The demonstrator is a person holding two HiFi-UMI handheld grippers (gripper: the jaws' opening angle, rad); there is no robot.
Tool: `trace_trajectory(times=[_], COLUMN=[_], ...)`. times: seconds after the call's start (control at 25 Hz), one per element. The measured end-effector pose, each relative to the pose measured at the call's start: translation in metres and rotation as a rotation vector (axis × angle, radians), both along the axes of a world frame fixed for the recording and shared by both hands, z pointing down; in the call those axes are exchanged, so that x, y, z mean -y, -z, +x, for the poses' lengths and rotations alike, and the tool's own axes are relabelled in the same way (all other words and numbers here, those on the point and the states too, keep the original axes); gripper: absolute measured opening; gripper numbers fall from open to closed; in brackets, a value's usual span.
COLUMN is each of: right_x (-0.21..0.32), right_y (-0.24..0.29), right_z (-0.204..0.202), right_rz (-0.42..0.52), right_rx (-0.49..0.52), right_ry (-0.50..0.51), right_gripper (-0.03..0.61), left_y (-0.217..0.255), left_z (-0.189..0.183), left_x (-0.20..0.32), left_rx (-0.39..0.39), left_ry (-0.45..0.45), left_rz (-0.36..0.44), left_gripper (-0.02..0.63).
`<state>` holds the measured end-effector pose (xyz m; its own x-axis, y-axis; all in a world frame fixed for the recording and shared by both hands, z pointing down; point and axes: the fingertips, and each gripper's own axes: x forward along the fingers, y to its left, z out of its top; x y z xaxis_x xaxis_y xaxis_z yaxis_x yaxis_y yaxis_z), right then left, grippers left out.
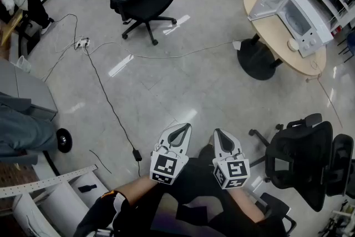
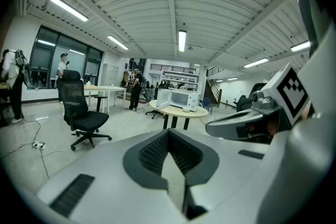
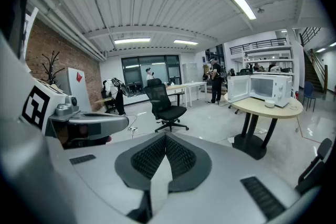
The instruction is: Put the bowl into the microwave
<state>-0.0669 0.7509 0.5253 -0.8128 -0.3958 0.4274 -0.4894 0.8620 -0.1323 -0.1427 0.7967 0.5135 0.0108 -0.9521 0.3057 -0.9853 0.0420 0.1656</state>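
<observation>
The task has not yet begun. We hold the left gripper (image 1: 179, 130) and the right gripper (image 1: 221, 137) close to the body above the floor (image 1: 183, 86), well apart from the desk (image 1: 273, 37). Both pairs of fingers are closed with nothing between them. The bowl (image 1: 293, 45) rests on the desk just beside the microwave (image 1: 294, 18), whose door (image 1: 265, 5) stands open. In our judgement, all steps remain: approach the desk, grip the bowl, and place it inside.

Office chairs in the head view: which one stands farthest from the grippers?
The black chair at the top, standing alone with its star base in full view. The other black chair sits at lower right, close beside the right gripper.
</observation>
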Motion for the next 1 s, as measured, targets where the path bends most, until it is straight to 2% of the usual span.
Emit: trace_trajectory(times=[0.56,0.76,1.0], right_x=[0.148,0.204,0.268], right_y=[-0.011,-0.008,-0.001], right_z=[0.076,0.115,0.182], right_rz=[-0.043,-0.028,-0.020], right_rx=[0.026,0.033,0.035], right_ry=[-0.045,-0.128,-0.275], right_gripper=[0.015,0.015,0.016], left_y=[-0.007,-0.006,0.004], left_z=[0.076,0.116,0.175], left_x=[0.152,0.216,0.290], left_rx=[-0.007,-0.012,0.005], left_ry=[-0.034,-0.126,-0.264], left_rz=[-0.031,-0.024,-0.010], left_gripper=[0.046,0.046,0.046])
